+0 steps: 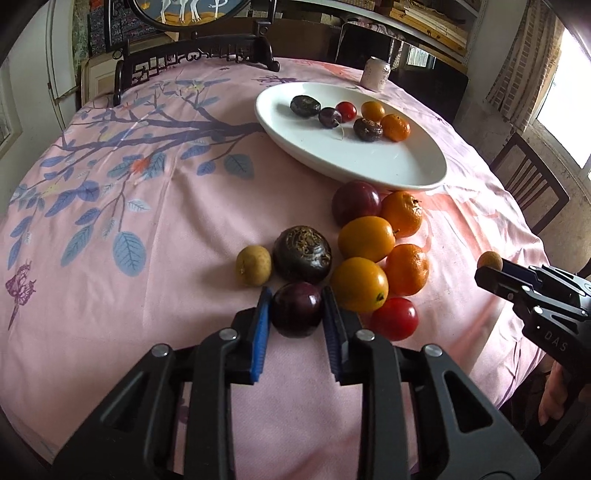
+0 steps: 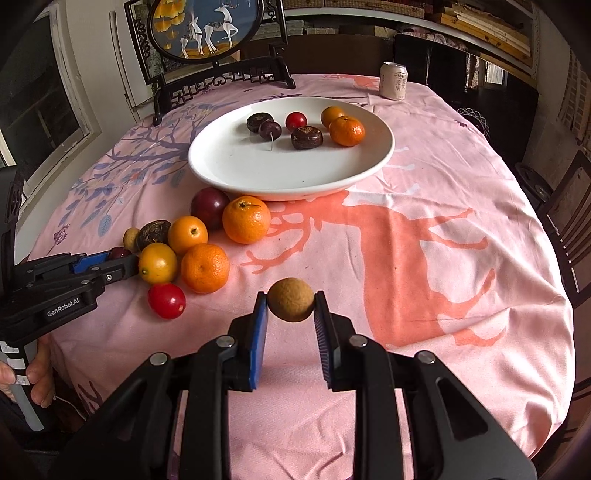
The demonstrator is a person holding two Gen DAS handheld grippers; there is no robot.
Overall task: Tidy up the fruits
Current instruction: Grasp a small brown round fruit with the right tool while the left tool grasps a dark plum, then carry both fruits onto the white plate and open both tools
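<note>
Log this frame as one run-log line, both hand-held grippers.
left hand-held gripper: shut on dark plum | right hand-held gripper: shut on brown longan | white plate: six fruits

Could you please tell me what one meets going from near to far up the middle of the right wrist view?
right gripper → brown longan → white plate → framed deer screen

Glossy white plate point(image 2: 221, 166) on matt pink printed cloth point(image 2: 424, 258); rough brown longan point(image 2: 291, 300).
</note>
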